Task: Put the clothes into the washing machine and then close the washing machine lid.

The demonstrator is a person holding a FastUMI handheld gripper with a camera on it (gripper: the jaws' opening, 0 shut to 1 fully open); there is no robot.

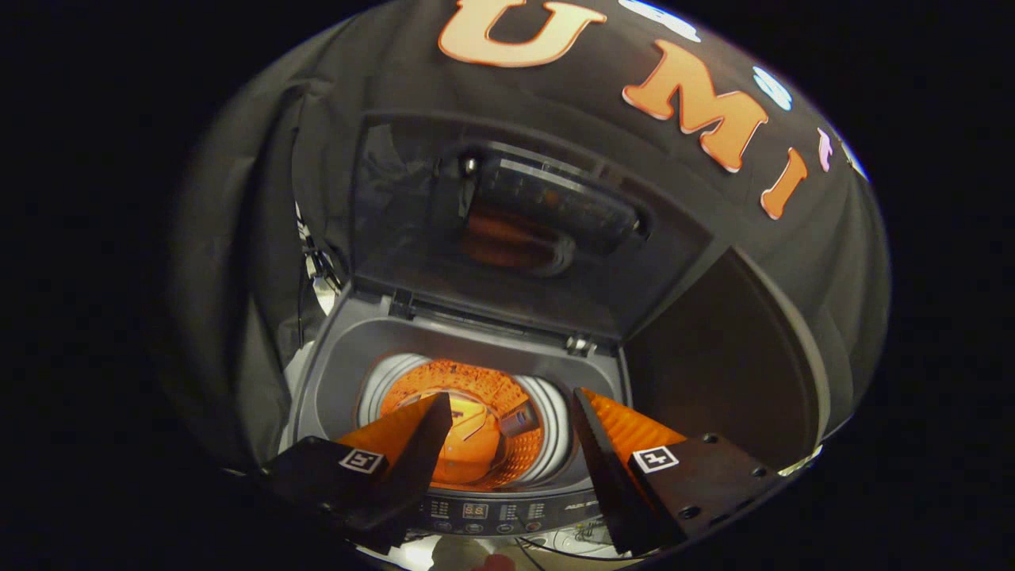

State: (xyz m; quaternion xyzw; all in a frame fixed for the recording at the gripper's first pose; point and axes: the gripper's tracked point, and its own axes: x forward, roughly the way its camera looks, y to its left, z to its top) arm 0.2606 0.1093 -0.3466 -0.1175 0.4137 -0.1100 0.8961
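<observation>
Washing machine (pixel 460 373): smooth grey plastic top. Lid (pixel 507 230): glossy, dark, see-through panel. Drum (pixel 476 420): perforated shiny metal. Booth wall (pixel 262 262): matt black cloth, creased.

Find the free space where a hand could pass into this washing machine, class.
The drum mouth, ringed by the grey tub rim, lies free between the open gripper fingers. The raised lid borders it behind; clothing sits at the bottom.

Washing machine (pixel 333 388): grey top-loader, standing open.
Lid (pixel 507 230): dark, standing raised upright at the rear.
Drum (pixel 476 428): glowing orange; clothes inside not discernible.
</observation>
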